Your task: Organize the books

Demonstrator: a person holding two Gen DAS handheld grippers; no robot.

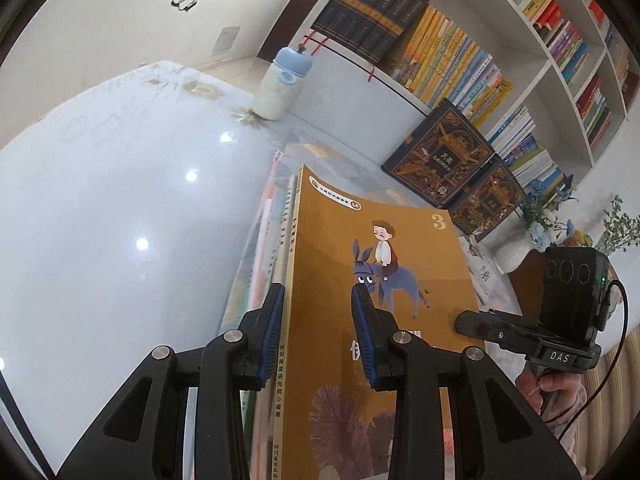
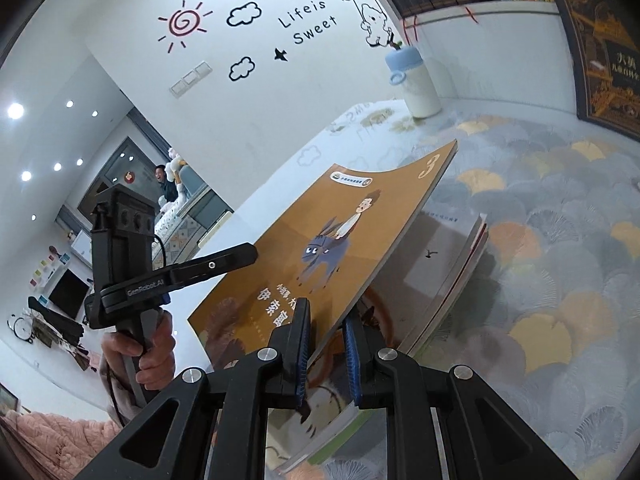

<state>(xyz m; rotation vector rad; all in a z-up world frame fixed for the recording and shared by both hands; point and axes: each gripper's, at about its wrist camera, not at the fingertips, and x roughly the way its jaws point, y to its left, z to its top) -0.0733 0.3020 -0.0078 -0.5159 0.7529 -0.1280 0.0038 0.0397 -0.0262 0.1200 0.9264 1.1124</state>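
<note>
An orange book (image 1: 360,248) with a boy on a donkey and a "3" on its cover is held tilted above the table by both grippers. My left gripper (image 1: 318,300) is shut on its spine edge, one blue pad against the spine and the other on the cover. My right gripper (image 2: 326,316) is shut on the opposite long edge of the orange book (image 2: 340,216). Under it lies a flat stack of books (image 2: 448,272), also seen as the stack (image 1: 264,240) left of the spine. In the right wrist view one of the left gripper's fingers (image 2: 224,260) rests on the cover.
A blue-capped bottle (image 1: 282,84) stands at the far table edge. Dark ornate boxed books (image 1: 440,152) lean against the full white bookshelf (image 1: 560,40). A white vase with flowers (image 1: 516,248) stands at the right. The table (image 2: 560,280) has a patterned glossy cover. A person (image 2: 162,184) sits far off.
</note>
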